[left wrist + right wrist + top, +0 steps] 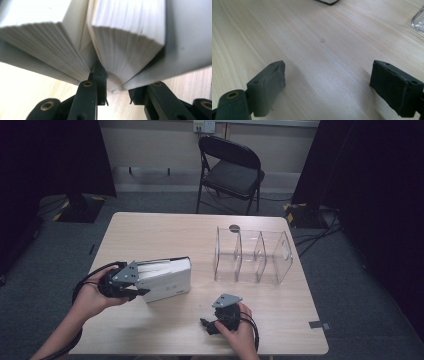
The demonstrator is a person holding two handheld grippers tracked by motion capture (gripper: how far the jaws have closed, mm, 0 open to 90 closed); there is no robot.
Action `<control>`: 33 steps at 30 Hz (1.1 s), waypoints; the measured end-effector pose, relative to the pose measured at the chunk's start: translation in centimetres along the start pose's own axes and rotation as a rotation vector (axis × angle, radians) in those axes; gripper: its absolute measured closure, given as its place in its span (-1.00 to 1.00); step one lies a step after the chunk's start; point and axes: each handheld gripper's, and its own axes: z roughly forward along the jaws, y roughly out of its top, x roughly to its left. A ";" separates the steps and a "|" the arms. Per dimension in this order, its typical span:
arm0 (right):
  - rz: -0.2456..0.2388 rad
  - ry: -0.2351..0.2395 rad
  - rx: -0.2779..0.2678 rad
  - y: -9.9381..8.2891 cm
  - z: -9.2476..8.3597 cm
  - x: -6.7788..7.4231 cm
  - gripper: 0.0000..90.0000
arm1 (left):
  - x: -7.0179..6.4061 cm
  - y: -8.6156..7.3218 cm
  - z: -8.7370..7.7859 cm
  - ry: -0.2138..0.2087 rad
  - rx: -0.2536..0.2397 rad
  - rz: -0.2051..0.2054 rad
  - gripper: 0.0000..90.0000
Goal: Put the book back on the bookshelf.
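A thick white book (167, 277) lies on the wooden table (165, 230), left of centre. My left gripper (142, 282) is at the book's left end, shut on it. In the left gripper view (117, 87) the pages (130, 45) fan into two blocks. One jaw is wedged between the blocks and the other sits outside the white cover (190, 37), so the right-hand block is clamped. My right gripper (212, 320) rests near the table's front edge. Its jaws stand wide open (327, 77) over bare wood with nothing between them.
A clear plastic organiser (252, 255) with upright dividers stands right of centre, and its corner (418, 22) shows in the right gripper view. A black folding chair (232, 167) stands beyond the table's far edge. A corner of the book (327, 1) lies ahead of the right gripper.
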 end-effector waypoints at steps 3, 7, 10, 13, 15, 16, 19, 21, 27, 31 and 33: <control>0.001 0.000 0.001 0.0 0.0 0.0 -0.75 | 0.3 0.1 0.0 -0.009 0.011 -0.010 0.59; 0.002 -0.001 0.001 0.0 0.0 0.0 -0.75 | 0.5 0.3 0.0 -0.014 0.031 -0.016 0.59; 0.001 -0.001 0.001 0.0 0.0 0.0 -0.75 | 0.7 0.3 0.0 -0.016 0.024 -0.028 0.58; 0.000 -0.001 0.001 0.0 0.0 0.0 -0.75 | 1.0 0.3 0.0 -0.018 0.030 -0.041 0.58; 0.000 -0.001 0.001 0.0 0.0 0.0 -0.75 | 1.2 0.4 0.1 -0.016 0.034 -0.050 0.58; -0.001 -0.001 0.000 0.0 0.0 0.0 -0.75 | 1.4 0.4 0.1 -0.010 0.043 -0.046 0.57; 0.000 -0.001 0.001 0.0 0.0 0.0 -0.75 | 1.7 0.5 0.1 -0.011 0.048 -0.066 0.56; 0.000 -0.001 0.001 0.0 0.0 0.0 -0.75 | 1.8 0.5 0.1 -0.008 0.052 -0.067 0.55; -0.001 -0.002 0.001 0.0 0.0 0.0 -0.75 | 2.0 0.6 0.1 -0.011 0.057 -0.068 0.54; 0.000 -0.002 0.002 0.0 0.0 0.0 -0.75 | 1.9 0.4 0.0 -0.007 0.042 -0.071 0.52; -0.001 -0.002 0.001 0.0 0.0 0.0 -0.75 | 2.0 0.4 -0.2 0.004 0.035 -0.075 0.50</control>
